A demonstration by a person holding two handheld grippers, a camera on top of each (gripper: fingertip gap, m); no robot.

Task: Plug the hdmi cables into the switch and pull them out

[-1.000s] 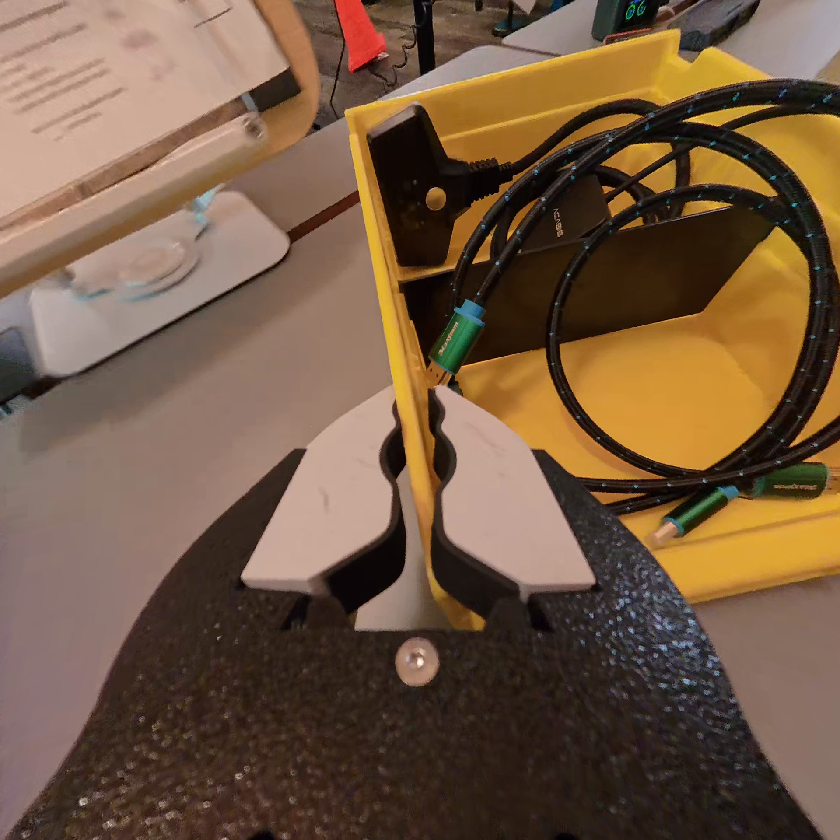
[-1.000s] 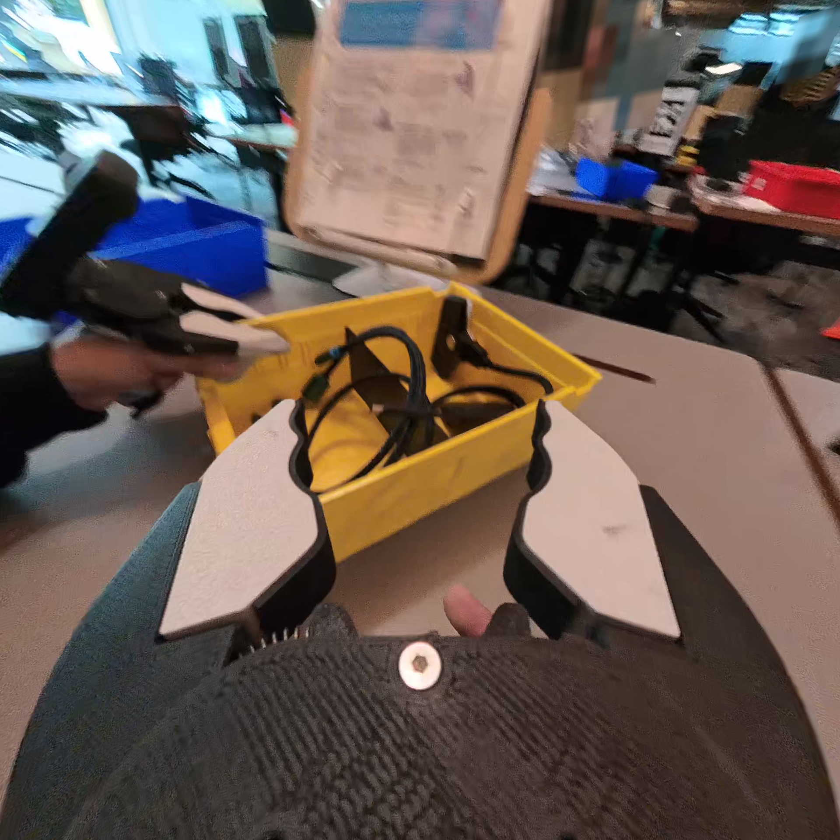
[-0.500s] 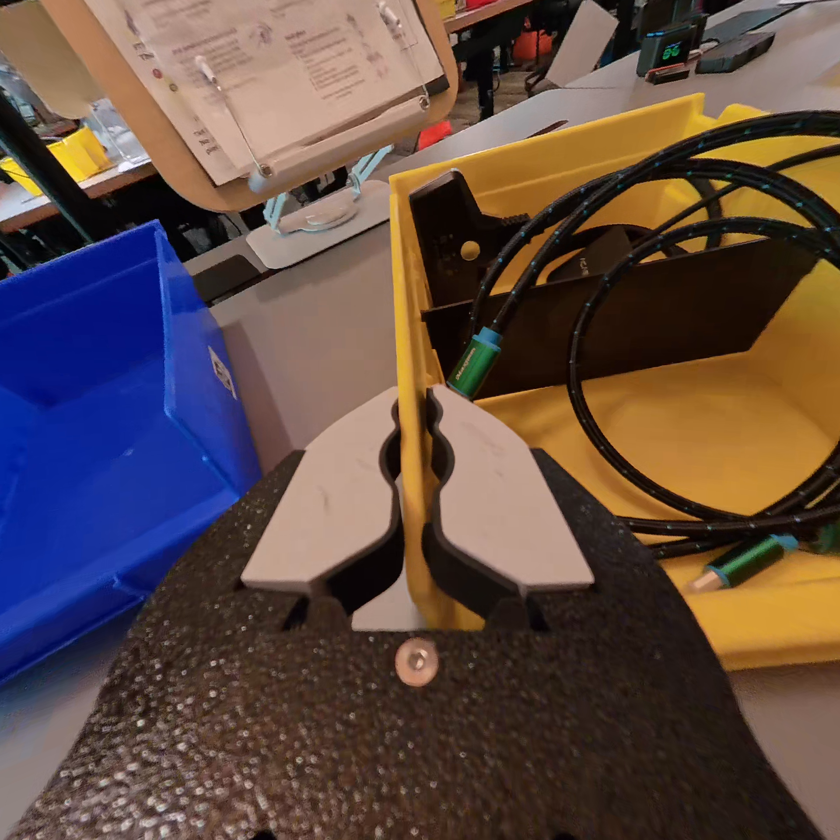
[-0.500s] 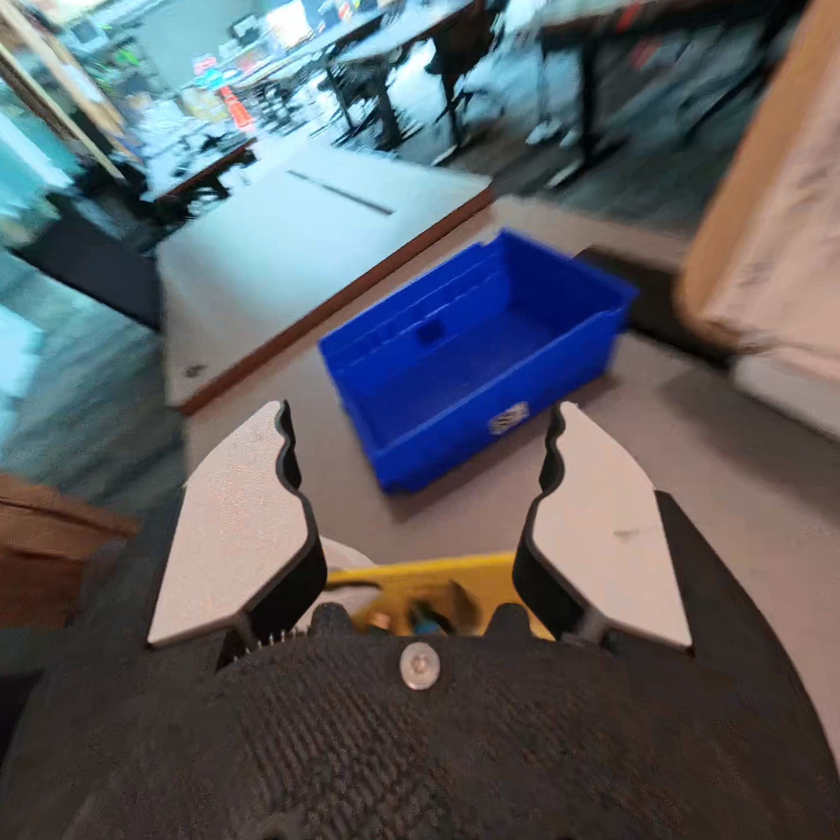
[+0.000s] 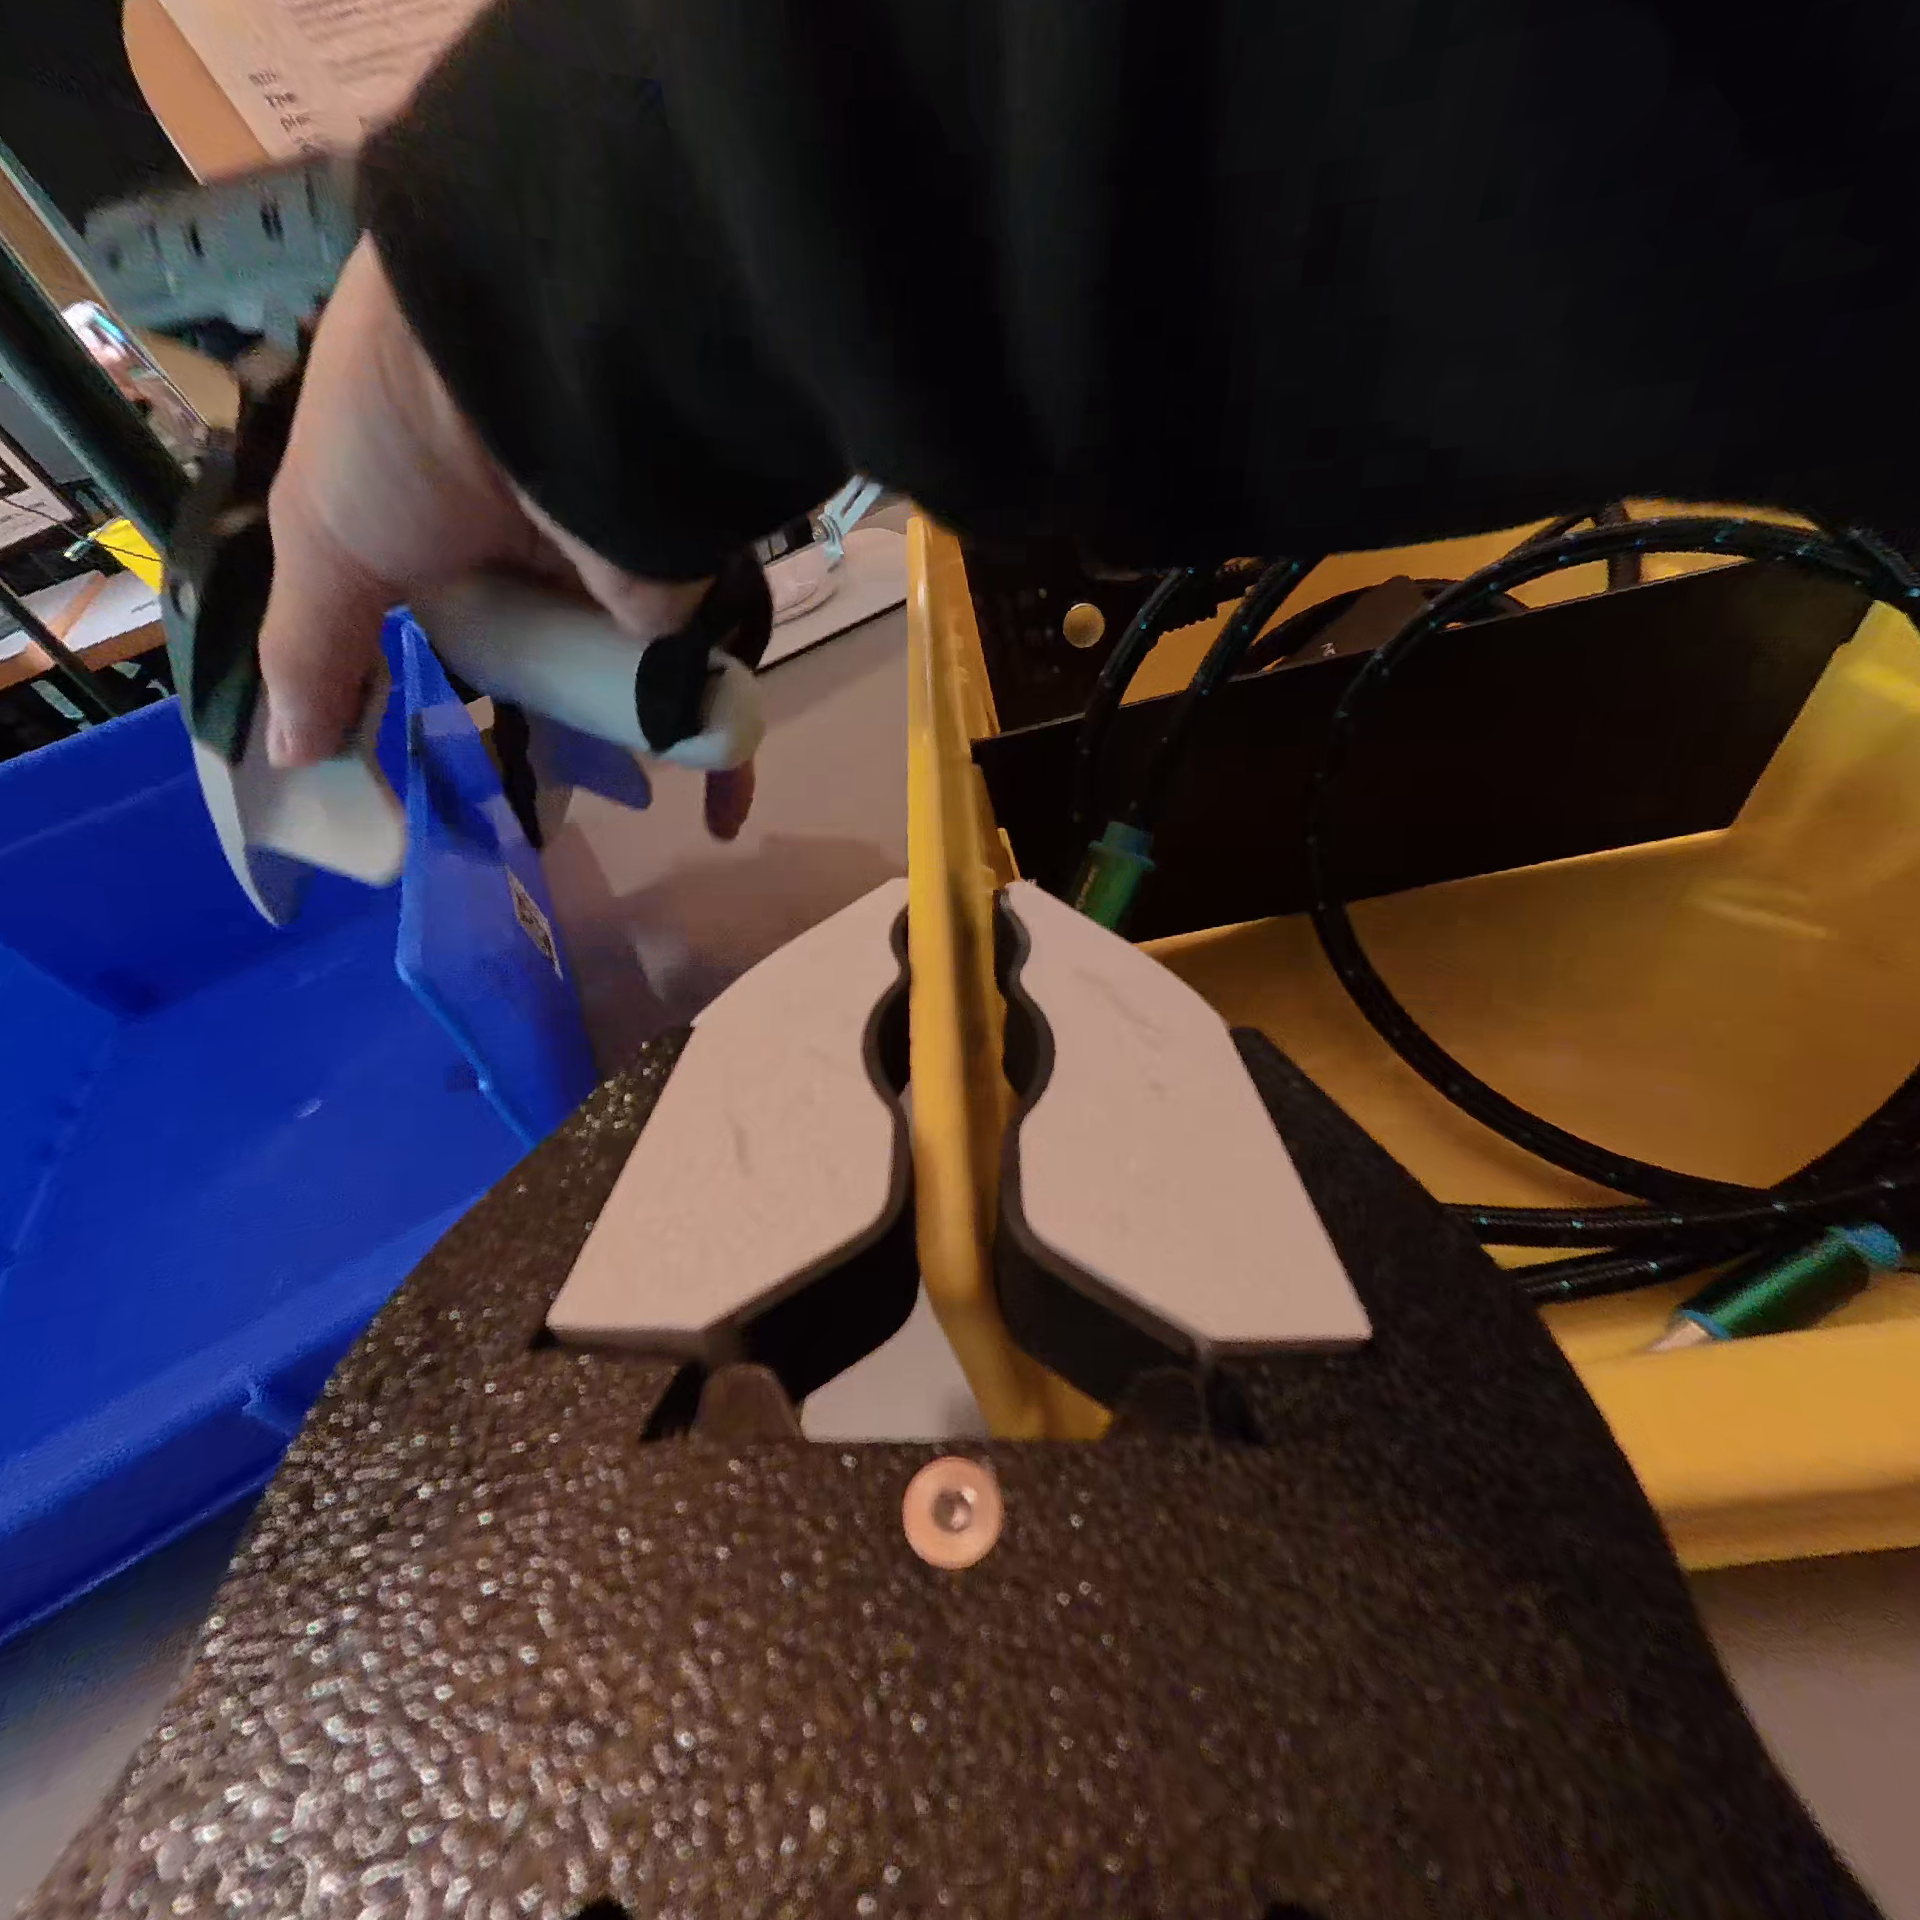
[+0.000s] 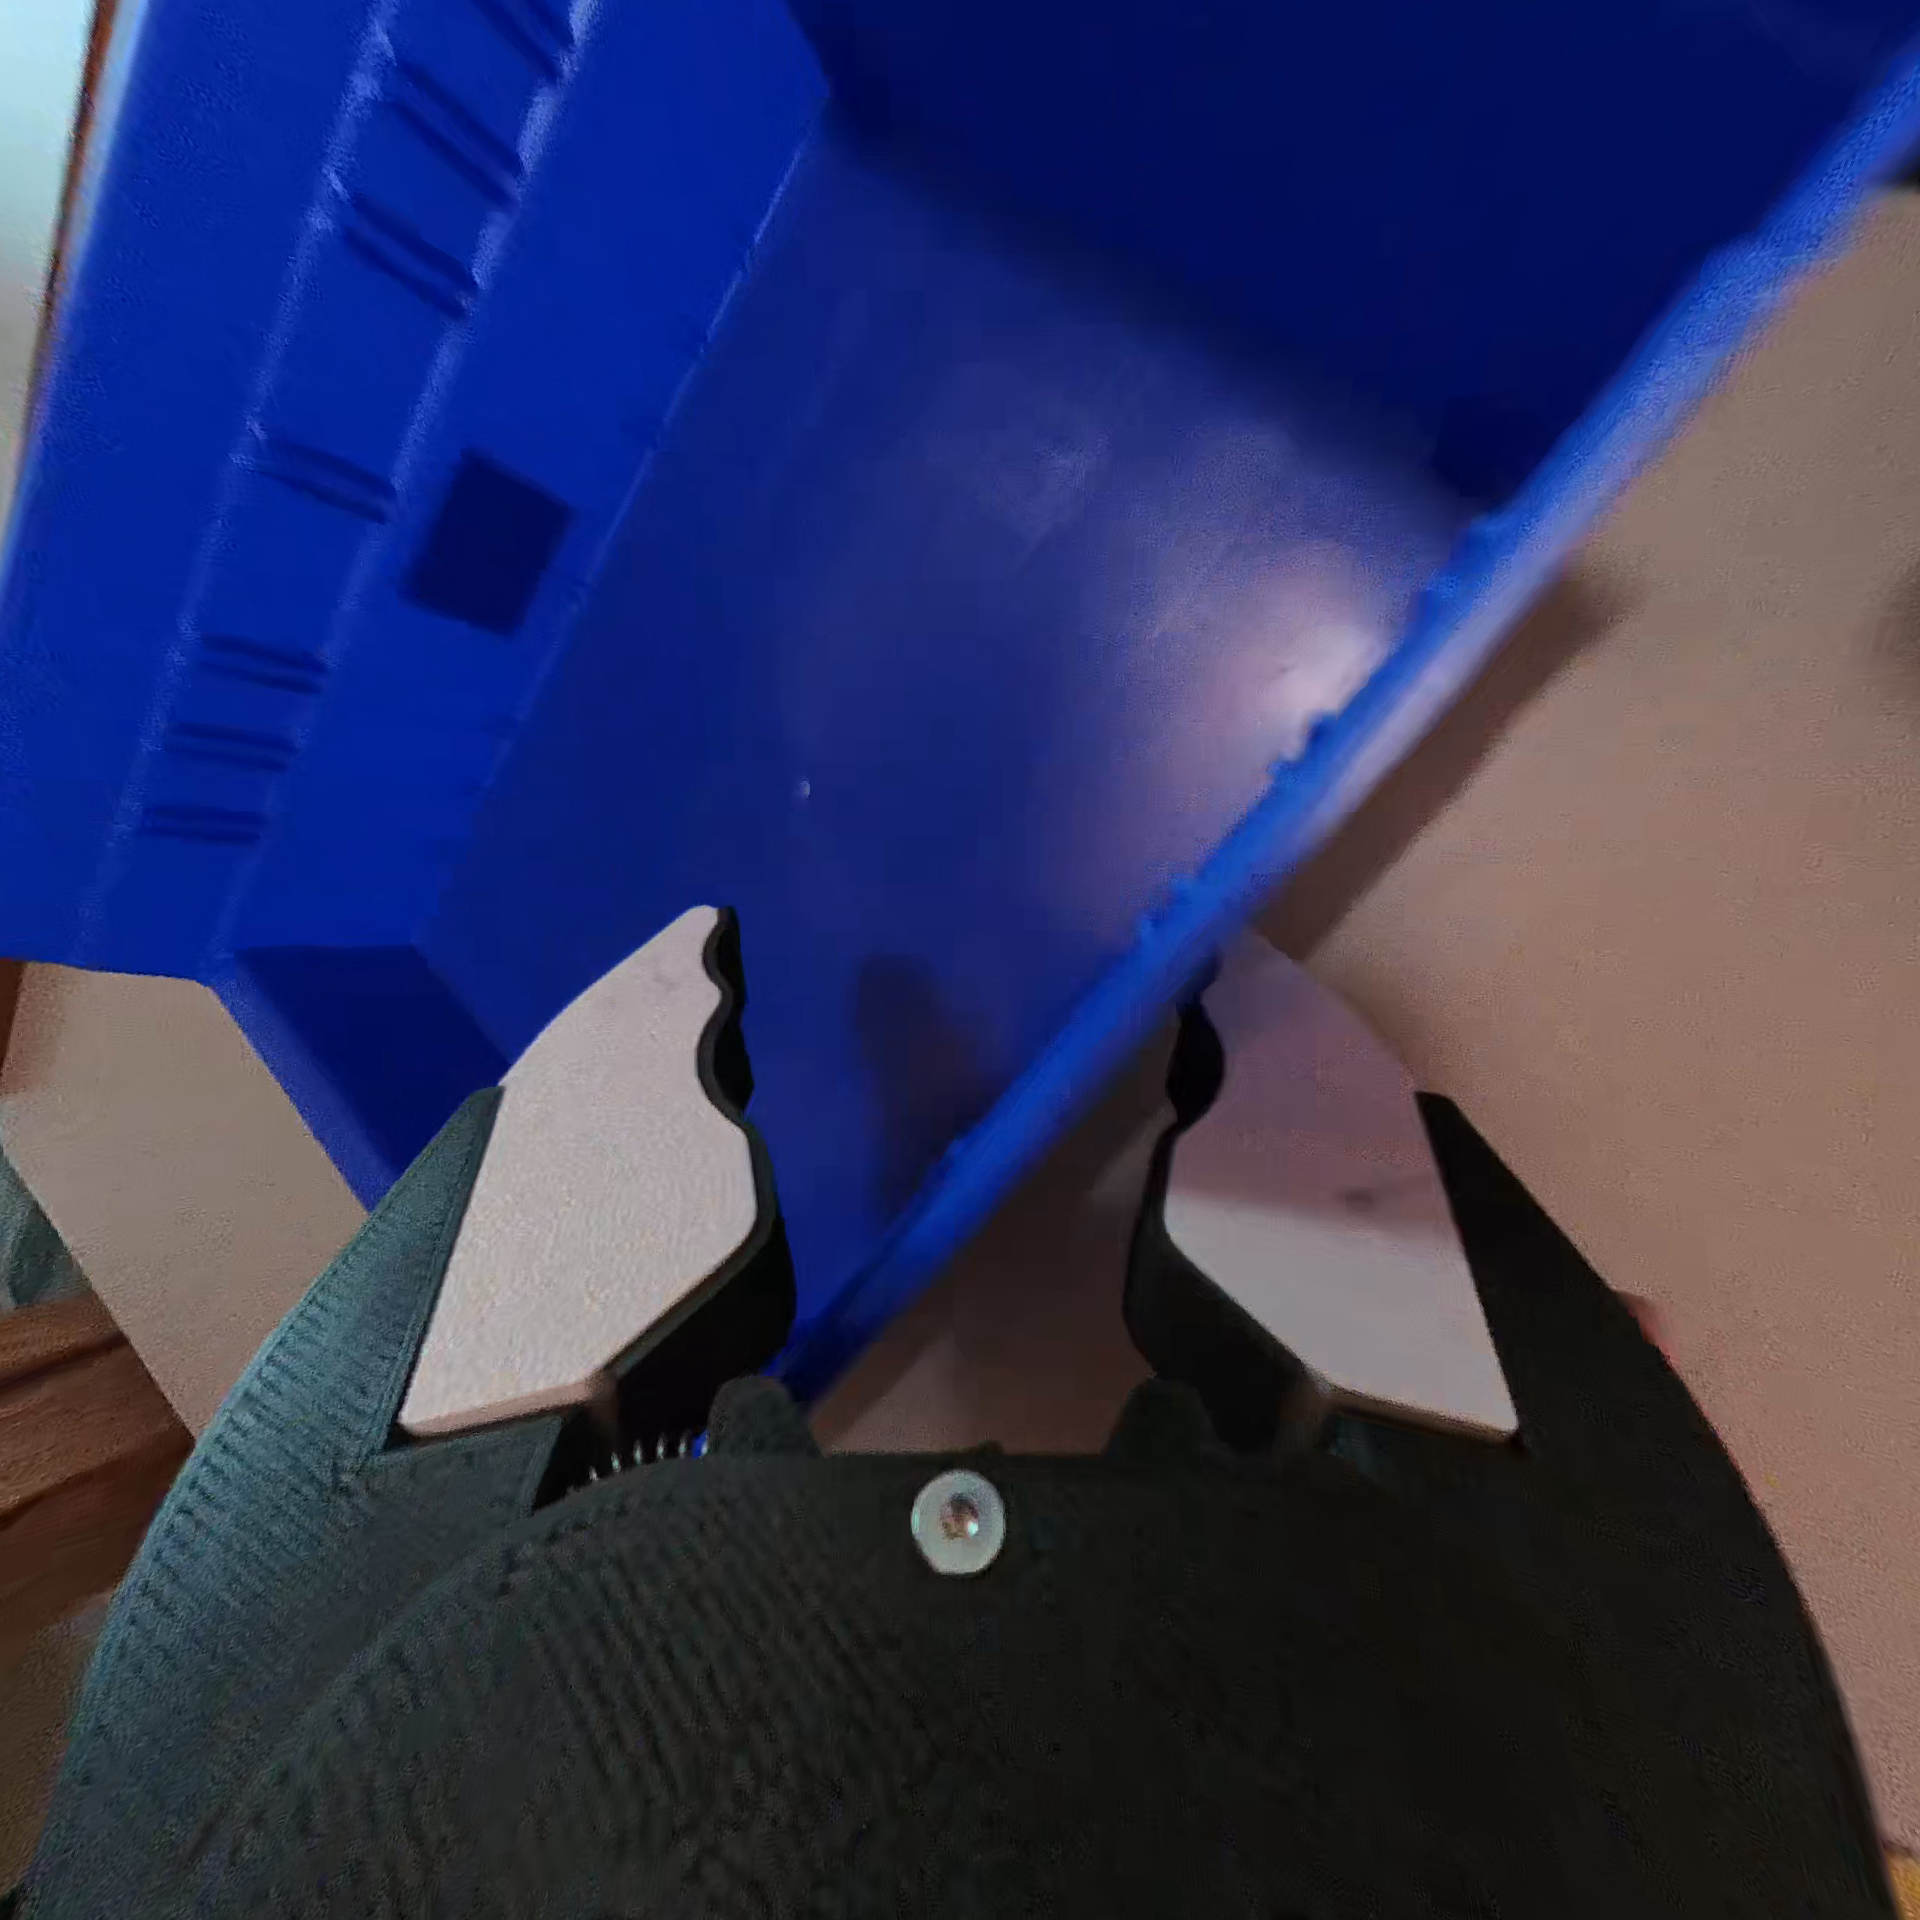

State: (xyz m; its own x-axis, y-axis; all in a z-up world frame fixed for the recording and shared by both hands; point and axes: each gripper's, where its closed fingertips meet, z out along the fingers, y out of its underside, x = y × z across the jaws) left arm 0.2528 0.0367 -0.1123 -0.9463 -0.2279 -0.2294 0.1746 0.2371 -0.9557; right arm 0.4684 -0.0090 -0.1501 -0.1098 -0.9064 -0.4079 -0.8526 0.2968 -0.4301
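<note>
My left gripper (image 5: 951, 925) is shut on the left wall of the yellow bin (image 5: 935, 727). Black braided HDMI cables (image 5: 1340, 935) lie coiled inside it, with green plugs (image 5: 1117, 862) at their ends. The black switch (image 5: 1049, 655) stands in the bin's far left corner, mostly hidden by a black sleeve (image 5: 1143, 260). My right gripper (image 6: 966, 956) is open and straddles the near wall of a blue bin (image 6: 1299, 769). It also shows in the left wrist view (image 5: 436, 800), held by a hand.
A black divider (image 5: 1455, 790) crosses the yellow bin. The blue bin (image 5: 208, 1143) stands on the grey table (image 5: 810, 821) just left of the yellow bin. A document stand (image 5: 197, 104) shows at the far left.
The right gripper swung from facing the yellow bin to the blue bin and dropped over its wall. Its arm now crosses the left wrist view. The left gripper keeps its hold on the yellow wall.
</note>
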